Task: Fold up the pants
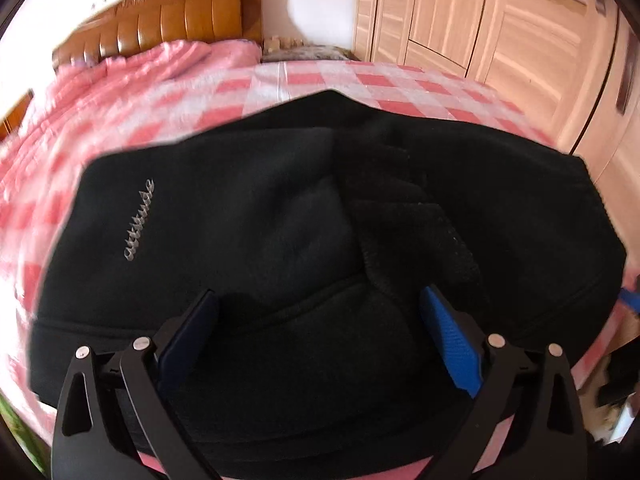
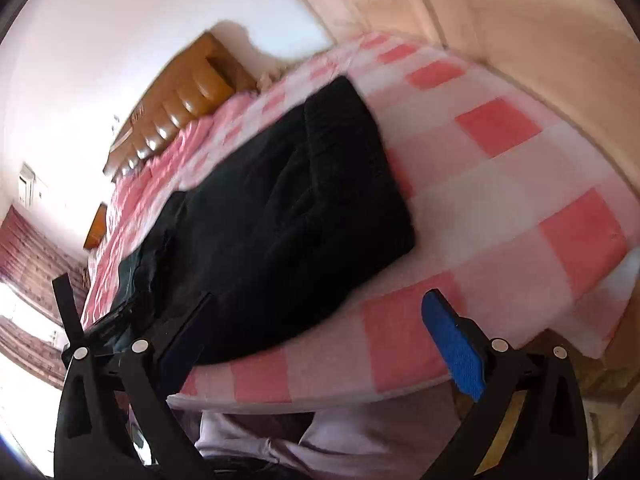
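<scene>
The left hand-held gripper [image 1: 320,332] hovers with jaws spread wide over the folded black pants [image 1: 280,240], gripping nothing. The pants lie in a bundle on the pink-checked bed [image 1: 360,80], near its foot edge. The right hand-held gripper [image 2: 320,336] is wide open too, empty, at the bed's edge just beside the pants [image 2: 288,200].

both wrist views (close) toward pants [image 1: 280,220]
</scene>
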`<state>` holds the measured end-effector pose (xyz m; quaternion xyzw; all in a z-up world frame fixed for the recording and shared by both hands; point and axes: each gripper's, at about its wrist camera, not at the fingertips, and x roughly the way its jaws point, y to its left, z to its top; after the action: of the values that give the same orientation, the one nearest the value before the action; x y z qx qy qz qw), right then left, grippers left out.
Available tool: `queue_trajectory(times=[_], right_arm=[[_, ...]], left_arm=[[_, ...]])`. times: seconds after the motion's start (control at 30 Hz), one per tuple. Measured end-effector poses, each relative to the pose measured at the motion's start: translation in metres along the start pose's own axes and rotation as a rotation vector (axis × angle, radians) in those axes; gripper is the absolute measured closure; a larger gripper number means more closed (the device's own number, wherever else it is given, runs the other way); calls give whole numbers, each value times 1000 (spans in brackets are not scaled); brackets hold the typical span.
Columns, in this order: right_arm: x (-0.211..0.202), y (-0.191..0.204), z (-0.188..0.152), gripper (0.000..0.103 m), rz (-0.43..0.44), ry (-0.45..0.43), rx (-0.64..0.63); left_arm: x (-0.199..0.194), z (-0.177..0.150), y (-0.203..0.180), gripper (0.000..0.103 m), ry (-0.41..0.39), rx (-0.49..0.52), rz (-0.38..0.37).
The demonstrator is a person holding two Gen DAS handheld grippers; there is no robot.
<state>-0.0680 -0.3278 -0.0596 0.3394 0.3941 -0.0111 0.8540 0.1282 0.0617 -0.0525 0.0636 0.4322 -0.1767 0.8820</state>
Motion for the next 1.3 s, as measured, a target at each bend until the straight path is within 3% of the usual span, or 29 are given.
queue_trajectory(times=[0.13,0.27,0.37,0.43,0.63,0.83,0.87,0.9,1.0,1.07,1.17,1.23,1.3], right_arm=[[11,6,12,4,16,15,47],[20,1,18,4,98,35,169],[26,2,9,6,231,116,225],[26,12,2,6,222,123,193],[27,15,5,13,134,-135,256],[37,39,-4,14,24,-206,116],[37,38,-5,32,10,-221,114],[37,35,-6,61,-18,-229,107],[37,24,-11,68,18,-250,92],[37,29,-13,70,-1,-275,44],[33,43,-18,71,-67,-322,-75],[33,46,-20,71,-104,-345,-133],[32,55,-21,71,-141,-370,-189]], left_arm=[[1,-1,-5,3,5,29,18],[0,-2,-2,3,-15,27,12],[-1,-3,-3,3,-19,28,10],[-1,-3,-3,3,-22,28,8],[-1,-3,-3,3,-27,37,-4],[-1,-3,-2,3,-25,39,-7],[-1,-1,-2,3,-18,37,-8],[-3,1,-2,4,-8,36,-7],[-23,18,-10,14,-18,51,10],[-51,45,-28,14,-79,70,-26],[-75,97,-82,5,-57,128,-199],[-73,125,-134,2,31,204,-304],[-57,151,-217,2,172,355,-358]])
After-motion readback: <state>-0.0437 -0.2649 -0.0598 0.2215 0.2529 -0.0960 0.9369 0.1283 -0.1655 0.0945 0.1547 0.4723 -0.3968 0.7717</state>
